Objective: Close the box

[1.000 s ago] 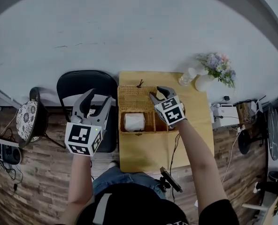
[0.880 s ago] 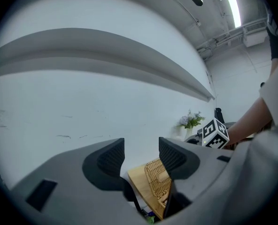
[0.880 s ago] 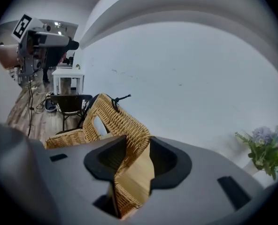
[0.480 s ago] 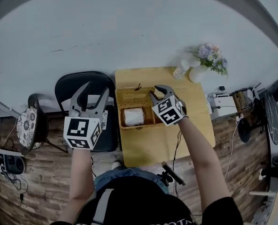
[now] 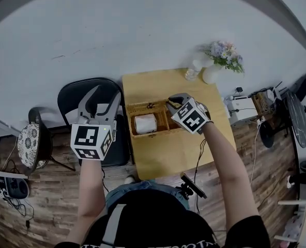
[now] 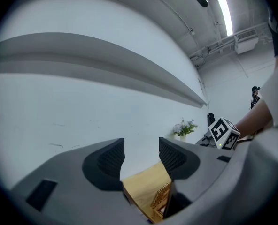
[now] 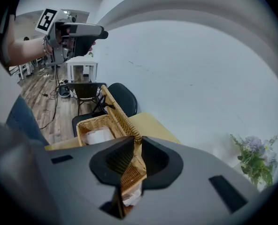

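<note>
Wicker box (image 5: 149,124) sits open on the wooden table (image 5: 161,156) in the head view, a white bundle (image 5: 144,123) inside it. Its lid (image 5: 147,106) stands up along the box's 12 o'clock edge. The right gripper (image 5: 171,105) is at the box's 2 o'clock corner, its tips on the lid's end. The left gripper (image 5: 105,94) hangs off the table at the box's 9 o'clock, over a black chair (image 5: 70,98), jaws spread wide. A vase of flowers (image 5: 219,61) stands at the box's 1 o'clock, on the table's far corner.

In the left gripper view the left gripper (image 6: 141,156) has its jaws wide apart with only the wall behind them. Below, at 6 o'clock, show the table (image 6: 146,184) and a bit of the box (image 6: 161,199). The right gripper's marker cube (image 6: 223,133) is at 3 o'clock.

In the right gripper view the right gripper (image 7: 135,156) has just been closing, and its jaws now pinch the lid's (image 7: 118,110) near corner. The lid rises tilted over the box (image 7: 89,124), which holds the white bundle (image 7: 99,136). The left gripper (image 7: 78,31) hangs at 11 o'clock and the flowers (image 7: 254,156) at 4 o'clock.
</note>
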A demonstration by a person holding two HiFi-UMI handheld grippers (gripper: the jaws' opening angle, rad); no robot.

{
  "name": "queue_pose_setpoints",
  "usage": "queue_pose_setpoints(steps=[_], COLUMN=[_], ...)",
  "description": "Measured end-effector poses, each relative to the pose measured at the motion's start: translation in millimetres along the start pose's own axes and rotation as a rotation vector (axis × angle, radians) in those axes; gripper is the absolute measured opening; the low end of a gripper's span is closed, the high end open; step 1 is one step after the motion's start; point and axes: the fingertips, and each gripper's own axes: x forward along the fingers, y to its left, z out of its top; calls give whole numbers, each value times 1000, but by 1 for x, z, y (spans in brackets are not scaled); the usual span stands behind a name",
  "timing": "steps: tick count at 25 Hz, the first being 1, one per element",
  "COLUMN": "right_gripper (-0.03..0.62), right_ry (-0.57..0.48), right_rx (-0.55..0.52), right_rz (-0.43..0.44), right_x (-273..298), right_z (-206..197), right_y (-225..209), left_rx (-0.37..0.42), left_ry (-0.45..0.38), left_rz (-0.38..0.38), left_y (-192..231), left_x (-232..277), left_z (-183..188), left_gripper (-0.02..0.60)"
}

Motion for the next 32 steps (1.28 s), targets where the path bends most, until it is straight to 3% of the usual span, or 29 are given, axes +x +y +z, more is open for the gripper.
queue_pose_setpoints(steps=[6,11,23,32], right_gripper=[69,87,129,137], right_ry=[114,183,293,380], right_rx=[-25,-5,-40,-115], right_rz=[169,254,368,399], right_x=[-11,-14,-3,10], right_z=[-15,-28,-62,-86], right_y=[26,43,75,92], left_rx=[-9,-16,-35,-31], left_ry=[-12,-9,17,45], left_rz=[-15,-23,-23,-26], left_y=[-5,-8,-10,-14], left_x=[-1,-2,1,6], left_z=[2,0,-13,-22], left_gripper=[235,235,235,235])
